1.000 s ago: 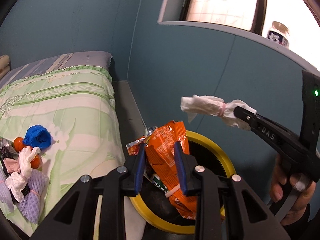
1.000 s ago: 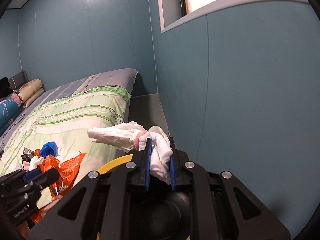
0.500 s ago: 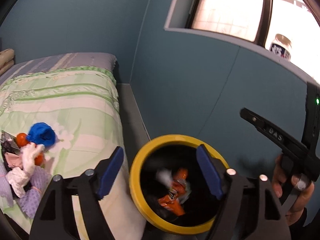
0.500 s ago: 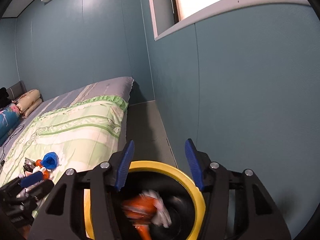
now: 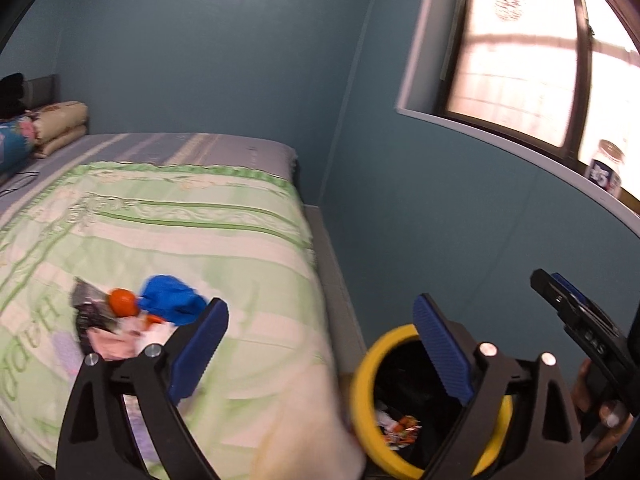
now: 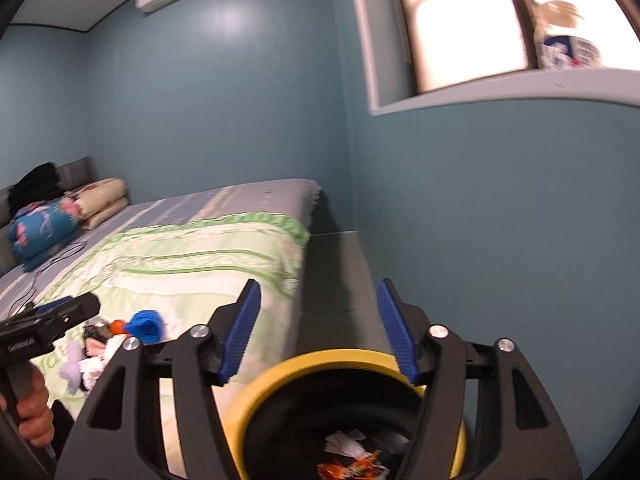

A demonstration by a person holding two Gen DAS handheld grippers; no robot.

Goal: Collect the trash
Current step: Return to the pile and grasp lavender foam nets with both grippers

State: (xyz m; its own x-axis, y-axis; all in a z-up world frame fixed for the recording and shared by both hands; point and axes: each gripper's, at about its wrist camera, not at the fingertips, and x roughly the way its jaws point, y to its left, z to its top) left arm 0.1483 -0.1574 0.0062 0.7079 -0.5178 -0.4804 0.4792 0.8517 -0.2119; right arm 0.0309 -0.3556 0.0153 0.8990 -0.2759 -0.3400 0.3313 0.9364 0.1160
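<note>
Teal walls surround a bed [image 5: 168, 232] with a green quilt. Both the left hand-held gripper [image 5: 320, 344] and right hand-held gripper [image 6: 318, 326] gape wide, empty, above the yellow-rimmed bin [image 6: 280, 384] holding wrappers [image 6: 352, 464]. Remaining trash pile [image 5: 132, 316] lies at nine o'clock.

A green-striped quilt [image 5: 168, 232] covers the bed [image 6: 248, 196], folded pillows [image 6: 72, 212] at its far left; a jar [image 6: 564, 36] stands on the window sill [image 6: 500, 88], right.
</note>
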